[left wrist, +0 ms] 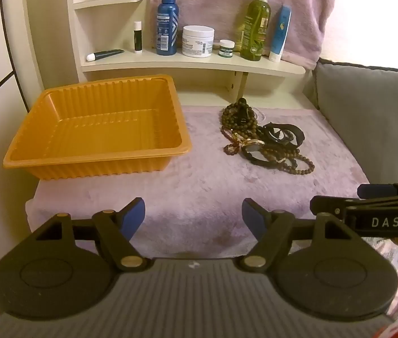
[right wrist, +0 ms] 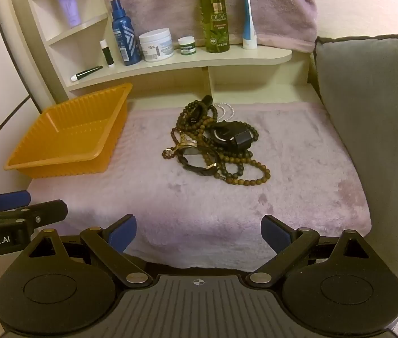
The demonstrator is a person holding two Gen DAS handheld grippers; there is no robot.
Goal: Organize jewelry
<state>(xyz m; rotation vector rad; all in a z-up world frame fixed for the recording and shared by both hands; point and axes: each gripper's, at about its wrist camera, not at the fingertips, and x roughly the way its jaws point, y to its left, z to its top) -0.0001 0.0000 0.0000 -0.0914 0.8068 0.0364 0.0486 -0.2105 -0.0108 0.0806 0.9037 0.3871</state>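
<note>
A tangled pile of jewelry lies on the pink fuzzy cloth: brown bead necklaces, black watches, a gold piece and a white pearl strand. The pile also shows in the left wrist view. An empty orange plastic tray stands to its left, also in the right wrist view. My left gripper is open and empty near the cloth's front edge. My right gripper is open and empty, well short of the pile.
A cream shelf behind holds a blue spray bottle, a white jar, a small green jar, an olive bottle and tubes. A grey cushion borders the right side.
</note>
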